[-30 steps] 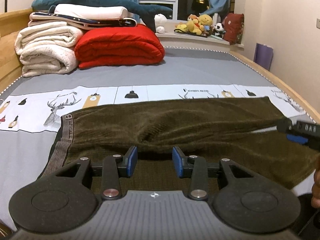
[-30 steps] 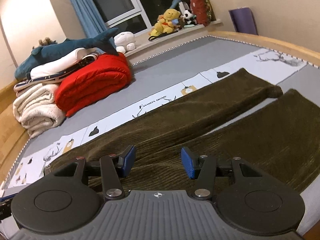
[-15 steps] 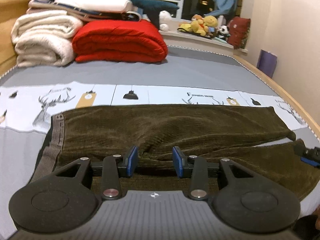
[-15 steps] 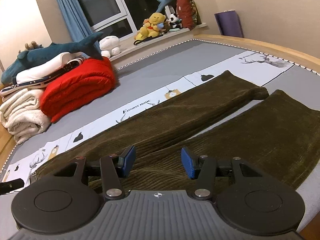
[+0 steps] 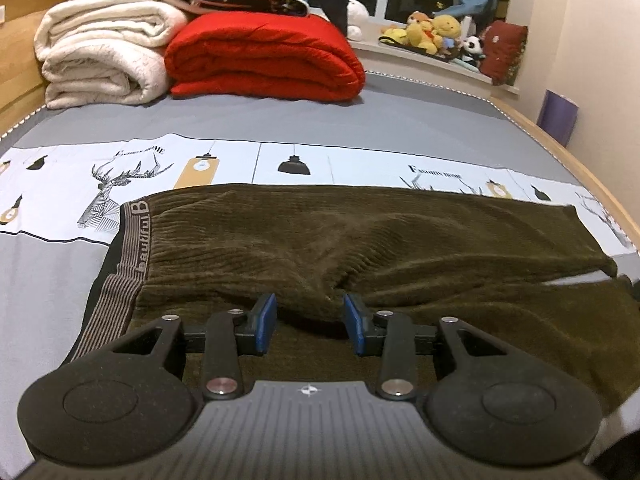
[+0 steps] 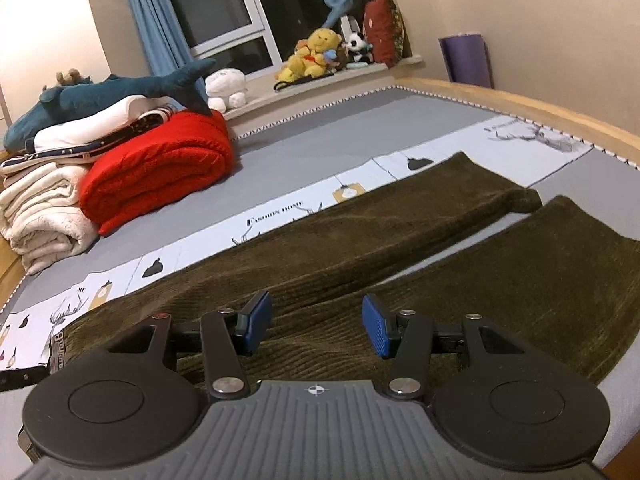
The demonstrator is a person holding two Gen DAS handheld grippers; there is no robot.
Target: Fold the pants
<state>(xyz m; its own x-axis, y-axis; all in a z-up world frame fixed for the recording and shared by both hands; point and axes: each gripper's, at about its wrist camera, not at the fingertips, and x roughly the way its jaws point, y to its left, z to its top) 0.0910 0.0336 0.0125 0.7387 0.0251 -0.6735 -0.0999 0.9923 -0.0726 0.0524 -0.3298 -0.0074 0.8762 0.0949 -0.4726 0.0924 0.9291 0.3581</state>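
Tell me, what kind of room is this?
Most likely a bedroom: brown corduroy pants lie on a bed with folded blankets stacked at its far end, and stuffed toys sit on the windowsill.

1. Left gripper (image 5: 310,322): matte black linkage arms, blue ribbed pads (image 5: 266,322), silver pivot screws.
2. Grey ribbed base plate, small compass-style logo, two round black discs.
3. Right gripper (image 6: 316,324): identical build, blue pads (image 6: 376,330).

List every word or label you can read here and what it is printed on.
"beautiful B": waistband of the pants.
"Fashion home": printed strip of the bed sheet, repeated along it and also legible in the right wrist view.
Nothing else is readable.
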